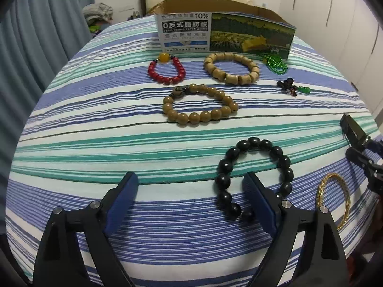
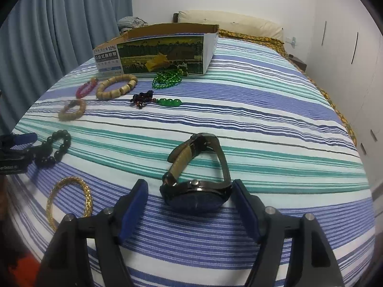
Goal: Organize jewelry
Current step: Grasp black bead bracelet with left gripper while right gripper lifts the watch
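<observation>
Blue-padded fingers of the left gripper (image 1: 190, 186) spread wide just above the striped bedspread (image 1: 95, 129), level and pointing toward the far end of the bed, holding nothing. Its right finger overlaps the near left arc of the black bead bracelet (image 1: 255, 179) — whether it touches the beads cannot be told. Just right of that bracelet lies a gold bangle (image 1: 335, 198), flat on the cover.

From the right wrist view, the right gripper (image 2: 190, 191) is likewise spread apart and low over the bed, with the wristwatch (image 2: 198, 179) lying between its fingers; the watch's dark case sits nearest the camera, close against the right finger, and its strap loops up behind. The jaws have not closed on it.

Farther up the bed lie a round brown bead bracelet (image 1: 199, 105), a red bead bracelet (image 1: 166, 70), a pale barrel-bead bracelet (image 1: 231, 68), a dark knotted charm with green beads (image 1: 293, 87) and a green bead necklace (image 1: 277, 63) — the last just in front of the open cardboard box (image 1: 225, 32).
</observation>
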`<state>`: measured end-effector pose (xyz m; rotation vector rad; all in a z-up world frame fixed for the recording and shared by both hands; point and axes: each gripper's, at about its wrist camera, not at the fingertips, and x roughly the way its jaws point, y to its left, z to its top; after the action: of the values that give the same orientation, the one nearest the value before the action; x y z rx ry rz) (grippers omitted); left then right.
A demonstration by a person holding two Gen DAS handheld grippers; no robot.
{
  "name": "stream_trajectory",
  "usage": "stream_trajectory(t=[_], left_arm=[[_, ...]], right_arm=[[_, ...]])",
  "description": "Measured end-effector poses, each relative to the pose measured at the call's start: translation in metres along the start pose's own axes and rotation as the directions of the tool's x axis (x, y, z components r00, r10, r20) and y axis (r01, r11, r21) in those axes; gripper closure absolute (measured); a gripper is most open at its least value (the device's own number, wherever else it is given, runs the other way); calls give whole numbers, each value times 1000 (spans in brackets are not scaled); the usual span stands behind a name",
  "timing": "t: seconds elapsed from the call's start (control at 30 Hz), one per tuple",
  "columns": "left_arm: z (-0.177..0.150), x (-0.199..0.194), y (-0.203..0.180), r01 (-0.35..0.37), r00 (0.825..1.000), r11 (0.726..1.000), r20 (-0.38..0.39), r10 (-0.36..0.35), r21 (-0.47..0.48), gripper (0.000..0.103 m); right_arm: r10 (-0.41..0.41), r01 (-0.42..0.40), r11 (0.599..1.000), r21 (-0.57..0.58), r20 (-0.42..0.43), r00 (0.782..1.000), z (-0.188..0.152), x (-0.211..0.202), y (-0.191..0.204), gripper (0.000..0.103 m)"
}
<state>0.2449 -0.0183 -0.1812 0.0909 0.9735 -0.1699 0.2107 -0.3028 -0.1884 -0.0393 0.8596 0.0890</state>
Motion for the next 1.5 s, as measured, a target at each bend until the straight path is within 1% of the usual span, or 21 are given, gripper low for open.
stream_trajectory(t=[0.03,0.1,0.13,0.17,0.2,0.23,0.27,0.3,0.33,0.37,0.43,0.5,0.57,0.63,0.8,0.93,1.17,1.23,1.37,1.5], left_arm=[[-1,0,0,-1,1000,1000,1,1,1,13],[-4,-4,-1,8,1000,1000,9,-8,4,21],[-5,-7,-4,19,1000,1000,17,-19,21,33],[-6,-10,-8,33,999,999,24,-34,43,51],[-8,-13,-13,45,998,997,29,-47,64,61],[-9,-15,-17,52,998,995,32,-55,83,80],[-10,-16,-22,58,997,994,36,-62,97,92],[-10,-17,-24,48,998,993,41,-53,104,92],[-10,-18,-25,48,998,994,43,-52,100,92],[-10,-18,-23,62,997,994,43,-65,85,92],[-7,-22,-13,129,991,991,42,-130,23,92],[-6,-32,-7,173,983,985,64,-171,-15,92],[-3,-43,-3,214,974,976,89,-210,-39,92],[0,-58,2,266,959,962,121,-257,-65,92],[10,-90,13,334,930,939,190,-315,-83,92],[15,-102,23,355,920,930,216,-328,-101,92],[14,-103,37,343,924,930,226,-308,-133,92],[14,-103,38,330,928,934,226,-295,-134,92],[15,-105,36,271,944,955,227,-241,-116,92],[17,-106,35,247,950,963,225,-219,-104,92]], right_arm=[[-3,3,1000,-1,1,1000,0,0,0,28],[-9,9,1000,-5,8,1000,-1,1,2,28],[-11,11,1000,-5,11,1000,-1,1,2,28],[-12,13,1000,-4,13,1000,-1,1,2,28],[-14,14,1000,-2,13,1000,-1,1,2,28],[-14,14,1000,2,11,1000,0,1,2,28],[-12,12,1000,5,9,1000,0,0,1,28],[-10,10,1000,11,7,1000,1,0,0,43],[-13,13,1000,11,9,1000,1,-1,0,51],[-10,10,1000,10,5,1000,3,-2,-2,52],[34,-34,999,42,-3,999,5,-5,-8,52],[51,-52,998,47,19,998,6,-15,-9,52],[58,-60,997,41,42,997,7,-26,-8,52],[77,-79,996,44,55,996,9,-35,-7,52],[114,-118,992,40,75,991,13,-52,0,52],[142,-146,989,35,92,986,16,-65,7,52],[168,-169,986,3,108,980,20,-81,18,52],[169,-170,985,-2,109,980,21,-83,19,52],[171,-171,985,-7,111,979,23,-86,19,52],[173,-173,985,-7,114,978,25,-87,18,52]])
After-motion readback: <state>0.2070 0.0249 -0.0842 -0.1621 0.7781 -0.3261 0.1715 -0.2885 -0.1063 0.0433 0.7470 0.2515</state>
